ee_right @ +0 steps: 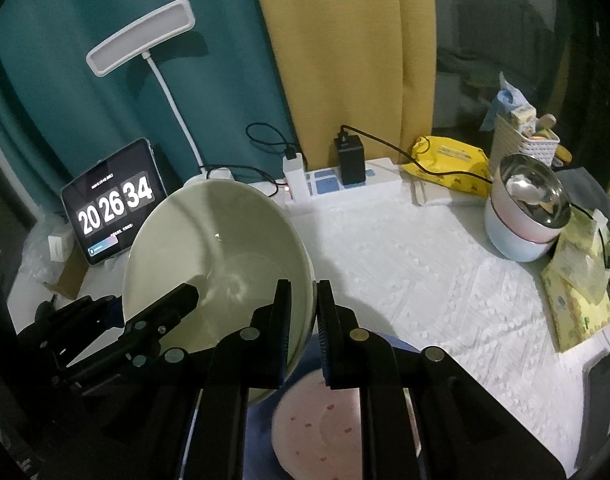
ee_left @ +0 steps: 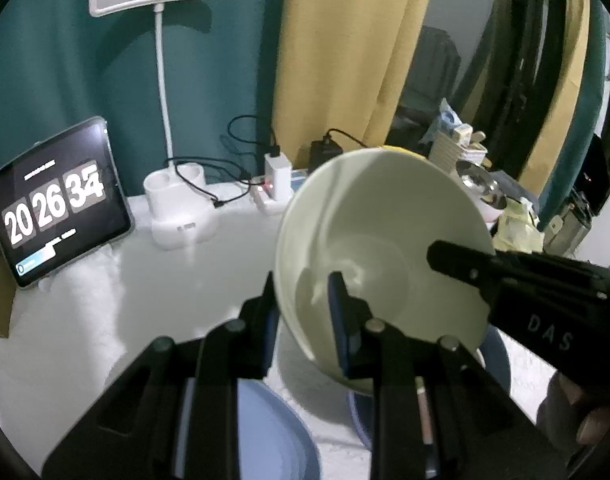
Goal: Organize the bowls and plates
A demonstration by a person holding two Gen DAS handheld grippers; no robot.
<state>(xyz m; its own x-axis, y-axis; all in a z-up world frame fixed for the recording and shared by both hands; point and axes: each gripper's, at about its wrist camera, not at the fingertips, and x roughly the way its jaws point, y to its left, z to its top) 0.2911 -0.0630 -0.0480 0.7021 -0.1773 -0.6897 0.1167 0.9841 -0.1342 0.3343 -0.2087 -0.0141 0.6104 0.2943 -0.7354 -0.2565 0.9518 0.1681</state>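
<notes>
A pale cream bowl (ee_left: 385,240) hangs tilted above the white table, gripped on two sides. My left gripper (ee_left: 303,282) is shut on its near rim, one finger inside and one outside. My right gripper (ee_right: 304,285) is shut on the opposite rim of the same bowl (ee_right: 217,248). In the left wrist view one of the right gripper's fingers (ee_left: 457,260) reaches into the bowl from the right. Under the bowl lie a pink dotted plate (ee_right: 321,432) on a blue dish (ee_right: 401,346), and a blue plate (ee_left: 273,432).
A tablet clock (ee_right: 113,204), a desk lamp (ee_left: 161,80) and a power strip (ee_right: 345,184) line the back edge. At the right stand stacked bowls with a steel bowl and spoon (ee_right: 525,208), a yellow wipes pack (ee_right: 449,164) and a basket (ee_right: 525,140).
</notes>
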